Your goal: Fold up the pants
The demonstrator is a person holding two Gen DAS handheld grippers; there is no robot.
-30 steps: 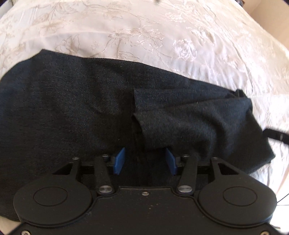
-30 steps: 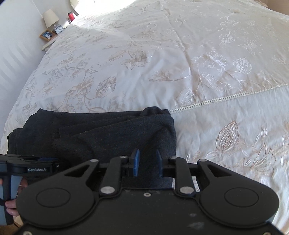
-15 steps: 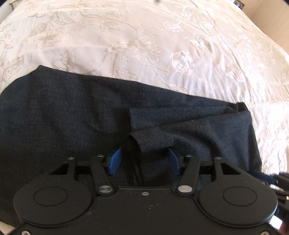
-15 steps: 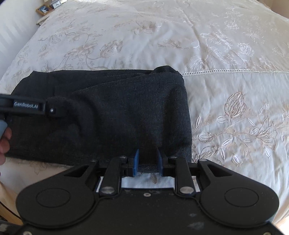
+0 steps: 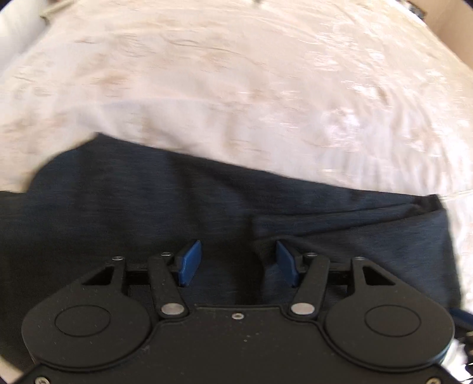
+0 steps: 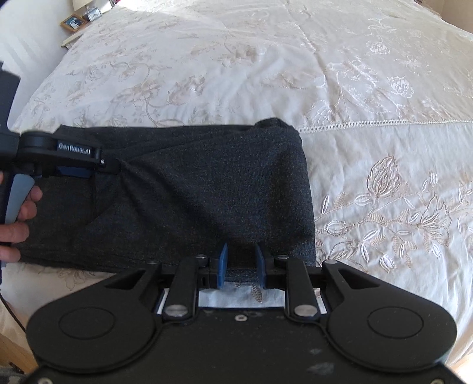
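The dark grey pants (image 6: 183, 195) lie folded in a flat band on the white embroidered bedspread (image 6: 295, 65). In the left wrist view the pants (image 5: 177, 206) fill the lower half, with a folded flap at the right. My left gripper (image 5: 239, 263) is open just above the cloth, its blue pads apart with nothing between them. It shows from the side in the right wrist view (image 6: 97, 165), over the pants' left part. My right gripper (image 6: 240, 265) is open, a narrow gap between its pads, at the near edge of the pants.
The bedspread (image 5: 236, 73) stretches far beyond the pants. A nightstand with a lamp, a clock and a picture frame (image 6: 74, 22) stands at the far left by the wall. The bed's near edge runs just under my right gripper.
The left view has blurred and swung left; the folded flap now lies right of the left gripper's pads, which have opened wider. The right gripper has drawn back slightly along the near edge.
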